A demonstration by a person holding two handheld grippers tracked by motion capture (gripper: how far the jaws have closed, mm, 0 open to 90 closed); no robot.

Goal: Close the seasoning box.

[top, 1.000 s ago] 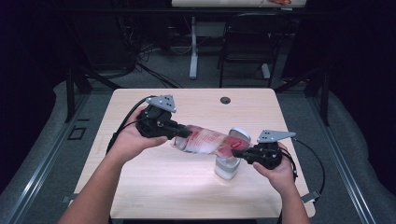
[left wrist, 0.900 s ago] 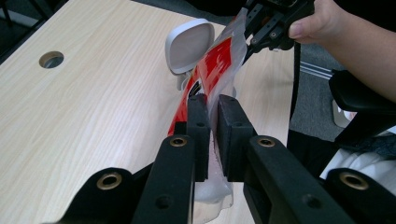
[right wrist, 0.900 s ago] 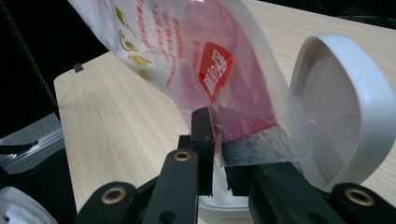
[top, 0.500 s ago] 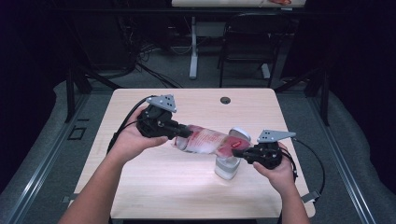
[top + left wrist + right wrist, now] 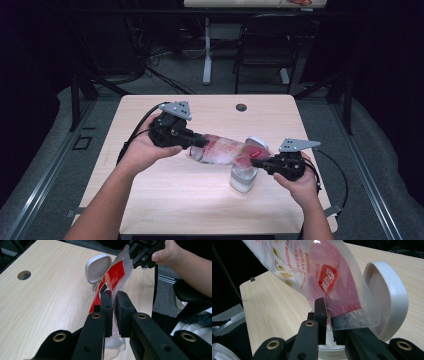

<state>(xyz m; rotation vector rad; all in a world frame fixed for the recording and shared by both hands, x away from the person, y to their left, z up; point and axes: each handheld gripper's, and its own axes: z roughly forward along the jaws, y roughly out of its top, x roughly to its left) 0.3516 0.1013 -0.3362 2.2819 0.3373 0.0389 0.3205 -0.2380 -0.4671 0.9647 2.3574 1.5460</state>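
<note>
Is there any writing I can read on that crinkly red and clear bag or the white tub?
Clear plastic bag with red print: white characters on a red badge, rows of small red print, gold pictograms; all too blurred to read.
White plastic tub with flip lid: small mark near its base, unreadable.

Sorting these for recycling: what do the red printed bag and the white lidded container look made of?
Red printed bag: thin glossy plastic film, seemingly; it is translucent, creases and catches glare. White container: probably hard plastic, with a clear or frosted body and a smooth matte white flip lid. Table: pale wood-grain, perhaps laminate.
</note>
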